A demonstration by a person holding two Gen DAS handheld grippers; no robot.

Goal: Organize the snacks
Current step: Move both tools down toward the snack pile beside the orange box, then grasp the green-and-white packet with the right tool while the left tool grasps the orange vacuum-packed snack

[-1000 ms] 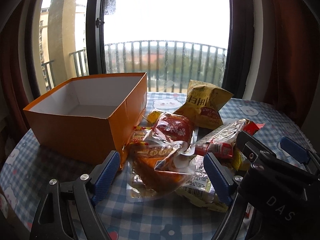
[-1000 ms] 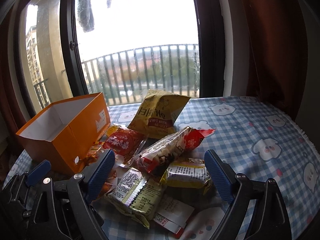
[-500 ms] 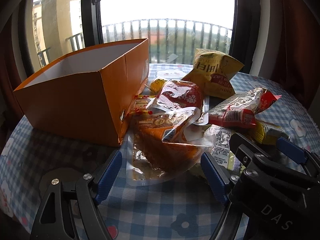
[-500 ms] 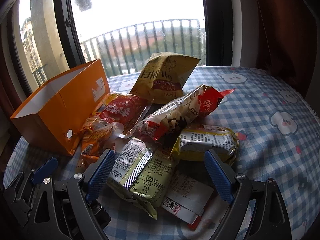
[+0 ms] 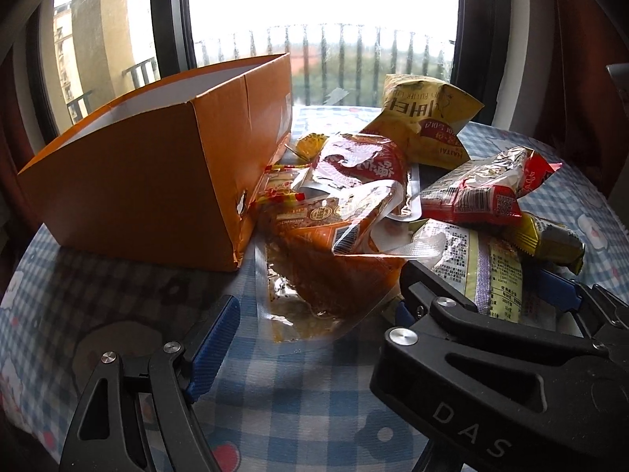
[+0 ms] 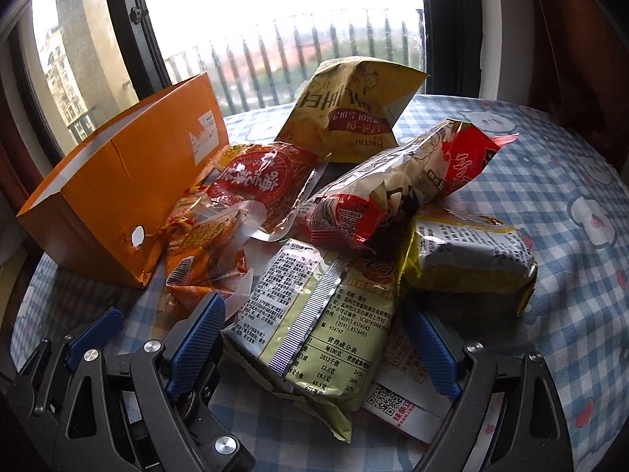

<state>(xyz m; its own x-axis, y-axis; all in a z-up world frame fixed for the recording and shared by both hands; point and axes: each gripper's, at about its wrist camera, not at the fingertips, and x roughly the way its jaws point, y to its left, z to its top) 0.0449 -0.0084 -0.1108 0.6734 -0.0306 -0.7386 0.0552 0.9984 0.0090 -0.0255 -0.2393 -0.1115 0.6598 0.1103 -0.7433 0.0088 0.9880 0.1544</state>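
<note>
Left wrist view: the left tool [image 5: 310, 338] stands wide, nothing between its blue pads, just above the counter [image 5: 275, 413] with its blue checked cloth. Dead ahead of it, close, lies a clear vacuum pouch of reddish-brown food [image 5: 326, 287], its near edge reaching between the fingers. An orange cardboard box [image 5: 157, 181], open on top, sits ahead and to the left, its corner touching the heap of snacks. Behind the pouch: a red round-label packet [image 5: 361, 161], then a yellow chip bag [image 5: 428, 118] standing up. To the right the right tool [image 5: 487, 303] crosses in front and hides the left tool's right finger. Beyond it, a red-and-silver packet [image 5: 487, 192] and a yellow bar wrapper [image 5: 550, 240].

Right wrist view: the right tool [image 6: 314, 338] has just been opening and stands wide; a pale green snack pack [image 6: 314, 314] lies between its fingers, not pressed by the pads as far as shows. A white red-printed sachet [image 6: 397, 409] lies under that pack. The yellow bar wrapper [image 6: 468, 259] sits ahead right, the red-and-silver packet [image 6: 397, 185] above it, the yellow chip bag [image 6: 354, 114] farthest. The orange cardboard box [image 6: 118, 196] is ahead left. The left tool's blue finger [image 6: 94, 334] shows at lower left.
</note>
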